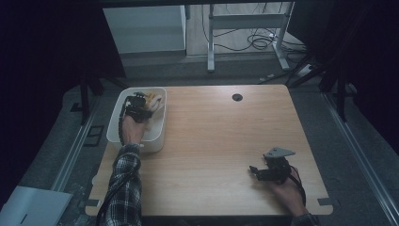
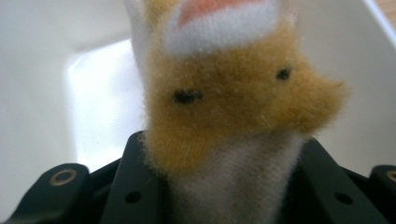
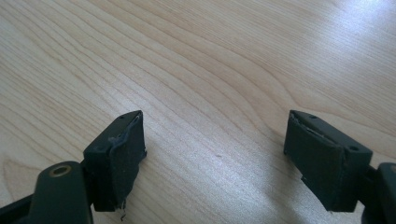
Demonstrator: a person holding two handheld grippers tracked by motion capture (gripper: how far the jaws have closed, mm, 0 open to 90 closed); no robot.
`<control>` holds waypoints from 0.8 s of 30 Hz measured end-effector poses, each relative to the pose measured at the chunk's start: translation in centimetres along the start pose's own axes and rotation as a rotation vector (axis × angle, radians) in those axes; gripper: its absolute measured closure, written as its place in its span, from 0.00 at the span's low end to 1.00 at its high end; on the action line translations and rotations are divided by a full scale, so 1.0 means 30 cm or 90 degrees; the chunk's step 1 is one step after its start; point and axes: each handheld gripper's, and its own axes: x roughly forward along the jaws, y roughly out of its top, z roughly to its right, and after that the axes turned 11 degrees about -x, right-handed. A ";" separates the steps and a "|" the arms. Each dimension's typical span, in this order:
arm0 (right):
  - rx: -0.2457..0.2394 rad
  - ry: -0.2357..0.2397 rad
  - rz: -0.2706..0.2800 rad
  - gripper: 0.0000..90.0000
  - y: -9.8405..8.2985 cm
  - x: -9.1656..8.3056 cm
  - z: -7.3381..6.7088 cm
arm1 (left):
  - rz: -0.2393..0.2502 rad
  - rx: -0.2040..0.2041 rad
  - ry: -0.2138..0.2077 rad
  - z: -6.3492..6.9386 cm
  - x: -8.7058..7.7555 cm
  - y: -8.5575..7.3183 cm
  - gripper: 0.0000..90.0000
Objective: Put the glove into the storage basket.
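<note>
A fuzzy orange-and-white sock [image 2: 233,102] with two small black marks like eyes sits between the jaws of my left gripper [image 2: 231,186], which press on its white lower part. From above, the left gripper [image 1: 141,101] is inside a white plastic bin [image 1: 161,134] at the table's left side, with the sock [image 1: 154,100] at its tip. My right gripper [image 1: 254,170] rests low over the wooden table [image 1: 211,136] near the front right. Its jaws [image 3: 215,140] stand wide apart with bare wood between them.
The bin sits at the table's left edge. A round cable hole [image 1: 237,97] is near the far edge. Beyond the table stand a white desk frame [image 1: 244,28] and loose cables on the floor.
</note>
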 end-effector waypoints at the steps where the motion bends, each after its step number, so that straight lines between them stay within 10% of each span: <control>1: 0.000 0.000 0.000 0.23 0.000 0.000 0.000 | -0.005 0.001 0.001 0.002 0.008 0.000 0.71; 11: -0.001 0.001 0.000 0.23 0.000 0.000 0.000 | -0.061 0.018 -0.001 0.020 0.057 -0.001 0.66; 24: -0.003 0.003 0.000 0.22 0.000 0.001 0.000 | -0.098 0.011 0.002 0.019 0.087 -0.004 0.23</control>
